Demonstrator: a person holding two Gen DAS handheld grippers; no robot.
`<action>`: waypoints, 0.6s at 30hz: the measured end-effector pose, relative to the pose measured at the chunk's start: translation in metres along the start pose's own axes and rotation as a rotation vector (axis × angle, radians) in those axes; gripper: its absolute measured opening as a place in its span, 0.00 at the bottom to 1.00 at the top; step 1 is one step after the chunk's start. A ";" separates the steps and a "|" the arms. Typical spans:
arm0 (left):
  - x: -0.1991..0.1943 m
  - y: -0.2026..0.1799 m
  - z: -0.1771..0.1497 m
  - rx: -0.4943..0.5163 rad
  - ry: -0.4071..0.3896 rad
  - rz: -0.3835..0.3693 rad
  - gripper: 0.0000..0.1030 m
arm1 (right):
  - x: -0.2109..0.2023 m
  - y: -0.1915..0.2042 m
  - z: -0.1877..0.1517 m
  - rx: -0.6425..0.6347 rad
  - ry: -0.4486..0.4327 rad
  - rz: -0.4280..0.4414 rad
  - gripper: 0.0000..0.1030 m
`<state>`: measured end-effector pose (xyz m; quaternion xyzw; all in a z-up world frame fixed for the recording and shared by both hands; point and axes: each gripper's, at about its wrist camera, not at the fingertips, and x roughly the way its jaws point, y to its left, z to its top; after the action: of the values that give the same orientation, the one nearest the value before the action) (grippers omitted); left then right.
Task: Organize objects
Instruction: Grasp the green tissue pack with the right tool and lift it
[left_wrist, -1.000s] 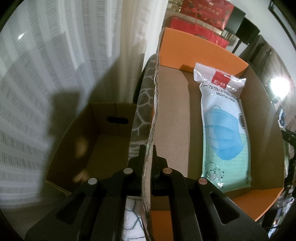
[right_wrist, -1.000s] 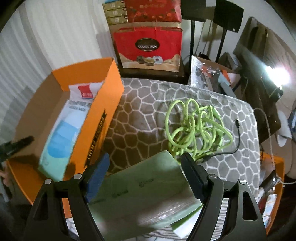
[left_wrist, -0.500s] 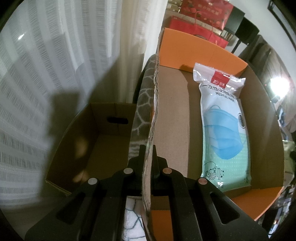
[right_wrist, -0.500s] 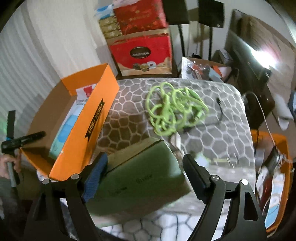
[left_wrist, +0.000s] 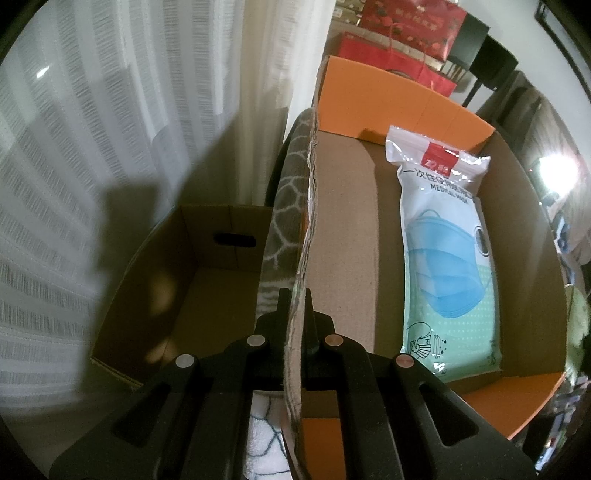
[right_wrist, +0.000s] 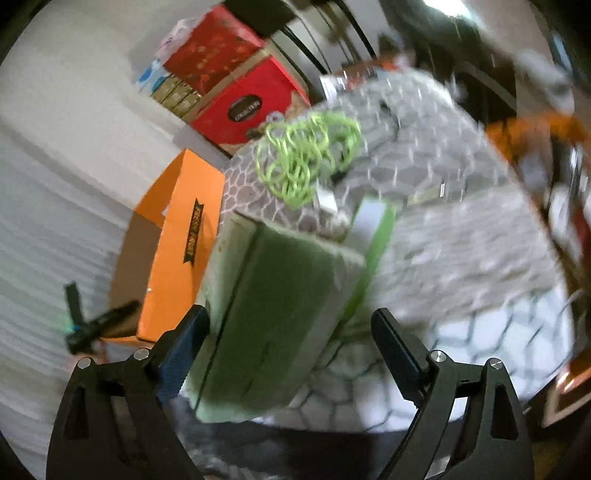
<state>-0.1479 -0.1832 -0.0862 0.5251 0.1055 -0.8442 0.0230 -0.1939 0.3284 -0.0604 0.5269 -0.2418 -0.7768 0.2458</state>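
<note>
1 orange box (left_wrist: 406, 99), 1 mask pack (left_wrist: 443, 258), 1 green cable (right_wrist: 306, 155), 1 green package (right_wrist: 273, 325), 2 red boxes (right_wrist: 251, 107)

The left tool (left_wrist: 297, 314) points steeply downward, its two black fingers (left_wrist: 314, 325) pinched tight on the thin cardboard wall of a box (left_wrist: 306, 229) that runs toward 12 o'clock. The right tool (right_wrist: 291, 343) angles down, rolled to one side, its jaws opening wide; a green pack (right_wrist: 273, 314) sits between them, near the blue-padded finger at 9 o'clock, clear of the other.
</note>
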 end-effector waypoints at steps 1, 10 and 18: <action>0.000 0.001 0.000 -0.001 0.000 -0.002 0.03 | 0.002 -0.004 -0.003 0.032 0.010 0.026 0.89; 0.000 0.001 0.001 -0.021 -0.004 0.004 0.03 | 0.021 -0.002 -0.019 0.057 0.027 0.110 0.90; 0.000 0.002 0.001 -0.024 -0.004 0.008 0.03 | 0.023 0.003 -0.021 0.018 0.010 0.155 0.73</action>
<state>-0.1481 -0.1851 -0.0856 0.5233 0.1136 -0.8439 0.0329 -0.1818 0.3088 -0.0819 0.5128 -0.2873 -0.7507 0.3017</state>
